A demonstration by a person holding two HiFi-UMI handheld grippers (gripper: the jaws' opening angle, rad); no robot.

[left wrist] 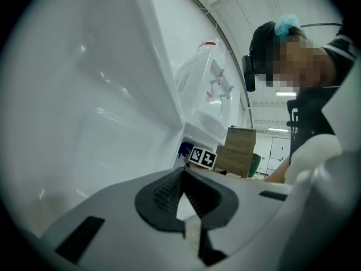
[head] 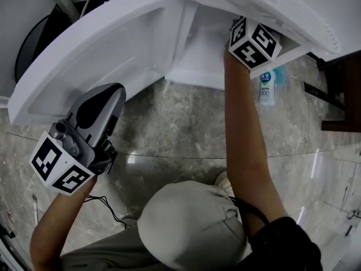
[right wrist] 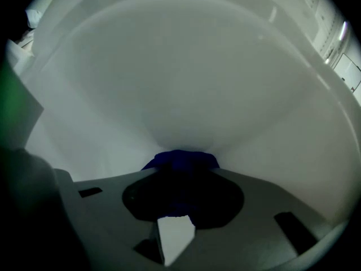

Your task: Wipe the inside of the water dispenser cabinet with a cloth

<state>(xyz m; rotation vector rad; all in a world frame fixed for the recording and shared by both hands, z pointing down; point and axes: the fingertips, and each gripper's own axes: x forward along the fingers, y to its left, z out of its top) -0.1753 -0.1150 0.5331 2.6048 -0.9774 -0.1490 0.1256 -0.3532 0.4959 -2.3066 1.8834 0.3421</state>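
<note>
- Head view: the white plastic water dispenser cabinet [head: 194, 61] stands open, with its white cabinet door [head: 101, 49] swung out to the left. The right gripper [head: 252, 41] reaches into the cavity, and only its marker cube shows. The left gripper [head: 110, 97] sits just beside the door's edge. A small blue-labelled bottle [head: 267, 86] stands on the floor near the cabinet.
- Left gripper view: the left gripper [left wrist: 181, 179] has its jaw tips together with nothing between them. The door panel fills the left of the view.
- Right gripper view: the right gripper [right wrist: 180, 174] is clamped on a bunched dark blue cloth [right wrist: 179, 158]. The wad protrudes past the tips and touches the smooth white inner wall [right wrist: 186, 78].
- Handling: the cloth looks light, soft and compressible. It should be gripped at its bunched middle with enough left protruding to cushion the jaws. The glossy wall is probably slippery, so firm, even pressure is advised.
</note>
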